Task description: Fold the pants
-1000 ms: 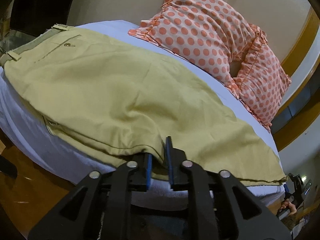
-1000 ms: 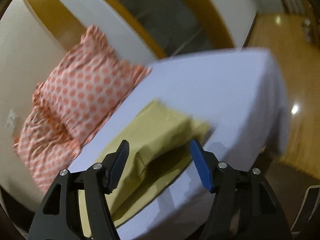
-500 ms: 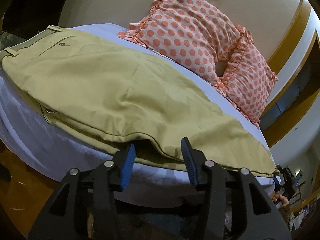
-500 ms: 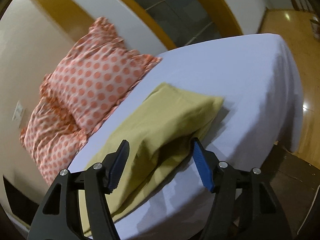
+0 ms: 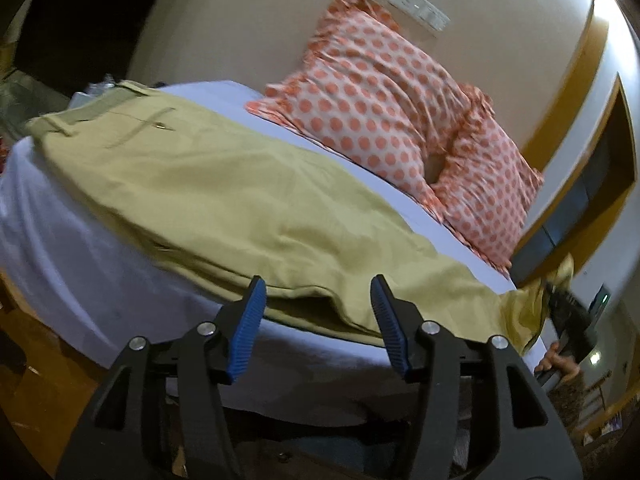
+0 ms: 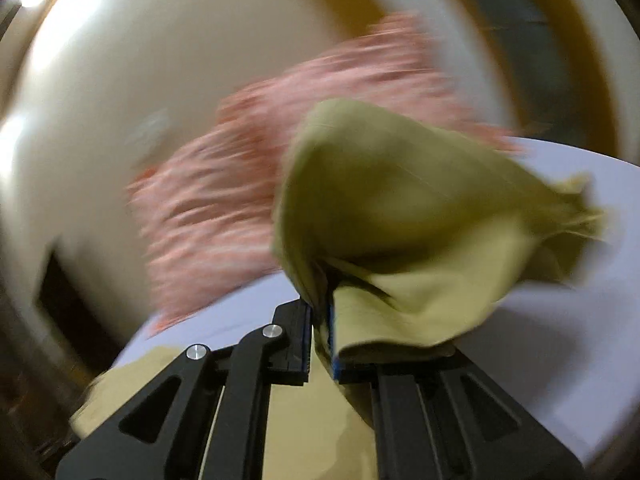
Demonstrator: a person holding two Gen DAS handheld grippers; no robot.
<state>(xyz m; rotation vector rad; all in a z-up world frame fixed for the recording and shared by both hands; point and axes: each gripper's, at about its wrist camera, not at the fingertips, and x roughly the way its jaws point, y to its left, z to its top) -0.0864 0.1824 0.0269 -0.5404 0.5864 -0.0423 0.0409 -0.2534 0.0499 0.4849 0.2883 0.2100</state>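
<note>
Khaki pants [image 5: 224,200] lie lengthwise on a white bed, waistband at the far left, leg hems at the right. My left gripper [image 5: 316,300] is open and empty, just in front of the pants' near edge at mid-leg. My right gripper [image 6: 320,312] is shut on the hem end of the pants [image 6: 400,216] and holds it lifted off the bed; it also shows at the right of the left wrist view [image 5: 568,312]. The right wrist view is blurred by motion.
Two orange polka-dot pillows [image 5: 392,108] lean on the wall behind the pants. The white bed sheet [image 5: 68,248] drops off at the near edge to a wooden floor [image 5: 36,400]. A dark doorway [image 5: 72,20] is at the far left.
My left gripper has let go of the pants' edge, opened wide and backed off. My right gripper, open before, has closed on the hem end and lifted it.
</note>
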